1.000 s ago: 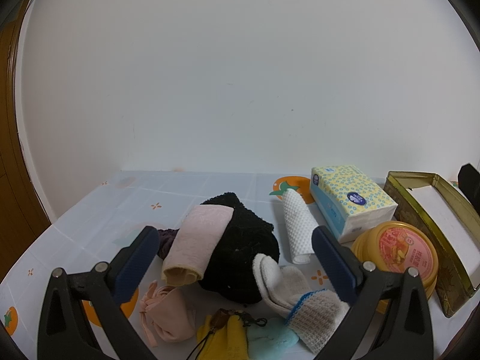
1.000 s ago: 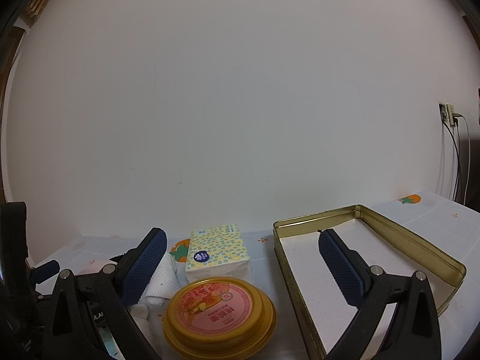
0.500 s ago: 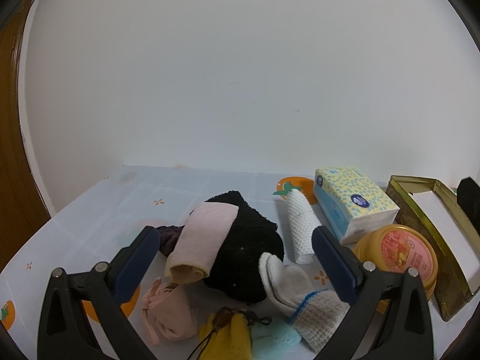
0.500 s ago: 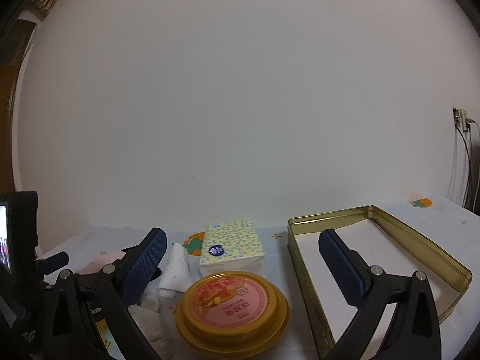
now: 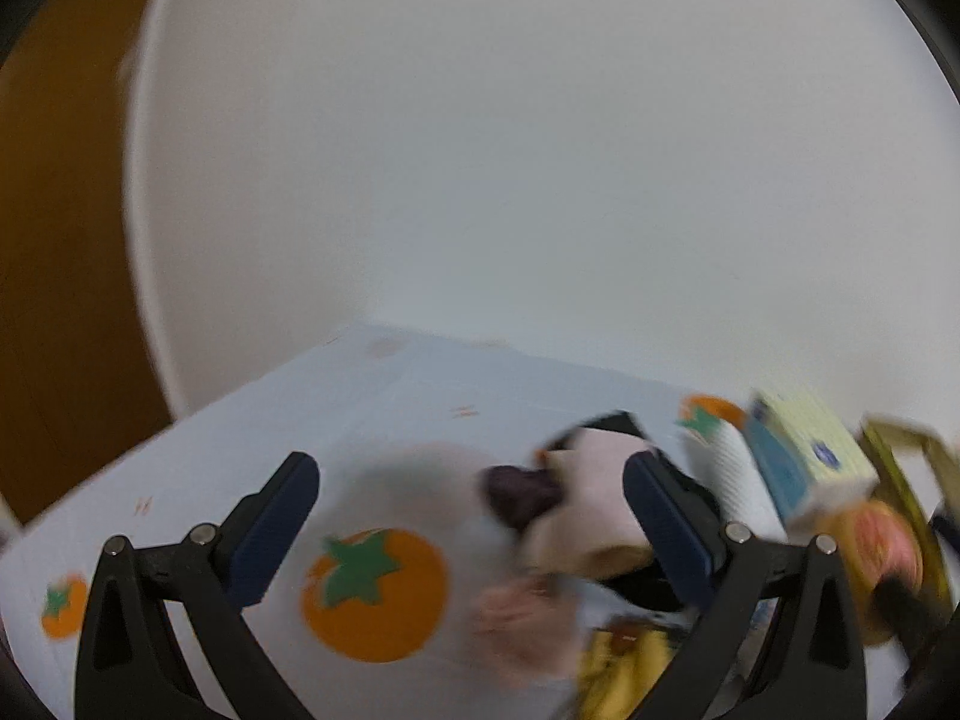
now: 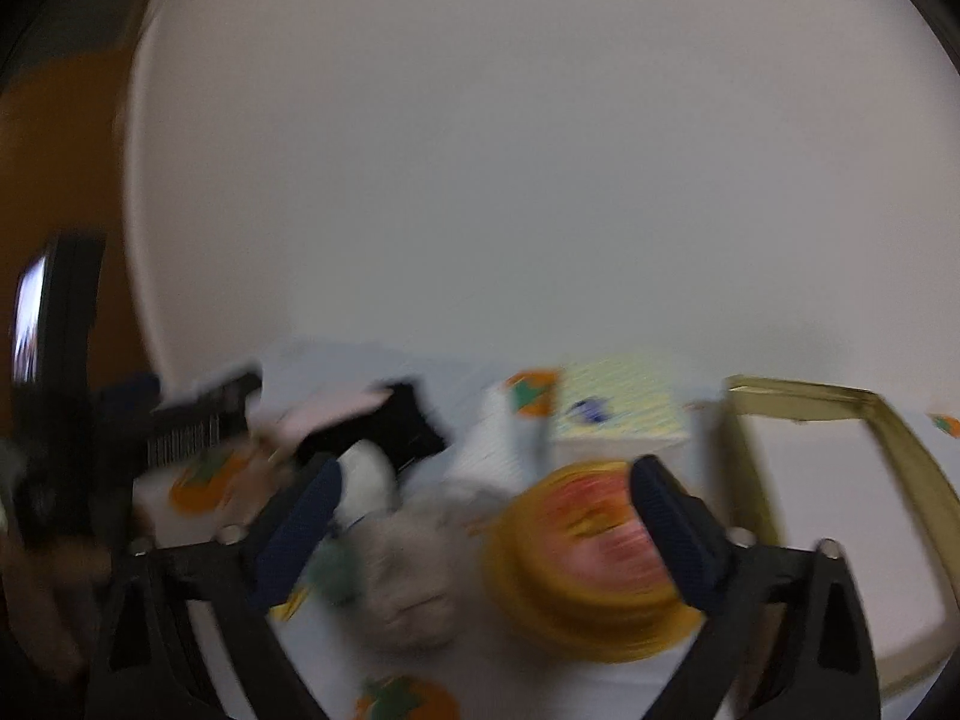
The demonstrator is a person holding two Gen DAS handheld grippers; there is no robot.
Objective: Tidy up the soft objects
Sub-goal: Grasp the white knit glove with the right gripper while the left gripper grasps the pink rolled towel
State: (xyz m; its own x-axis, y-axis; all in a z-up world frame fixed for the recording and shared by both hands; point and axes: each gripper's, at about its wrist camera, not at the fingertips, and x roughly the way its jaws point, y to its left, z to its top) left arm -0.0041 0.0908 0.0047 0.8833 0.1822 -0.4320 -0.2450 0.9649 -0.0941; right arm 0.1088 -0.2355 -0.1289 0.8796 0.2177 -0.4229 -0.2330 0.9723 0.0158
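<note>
Both views are smearing with motion blur.

Left view: the left tool [image 5: 471, 516] is standing released, its blue pads wide apart with nothing between them, hovering over the tabletop [image 5: 252, 450] and its orange fruit print [image 5: 375, 594] at lower centre. The pile of soft things is lying at lower right: a pink rolled cloth [image 5: 591, 501] resting on a black fuzzy piece [image 5: 690, 501], a dark purple bit [image 5: 519, 495] just left of the roll, a pale pink cloth [image 5: 522, 618] below it, something yellow [image 5: 618, 669] at the bottom edge. A white waffle cloth [image 5: 729, 468] is lying beside a tissue pack [image 5: 804, 456]; a gold tin [image 5: 900, 450] is showing at the far right.

Right view: the right tool [image 6: 483, 507] is closing, its pads gripping nothing yet. Between them, lower centre, a blurred grey-white sock [image 6: 408, 576] is lying just left of a round yellow lid [image 6: 588, 564]. The black piece [image 6: 384, 432] is sitting at centre left, the tissue pack [image 6: 618, 405] behind the lid, the gold tin [image 6: 900, 450] at right. Whether the pads are touching the sock, cannot tell.
</note>
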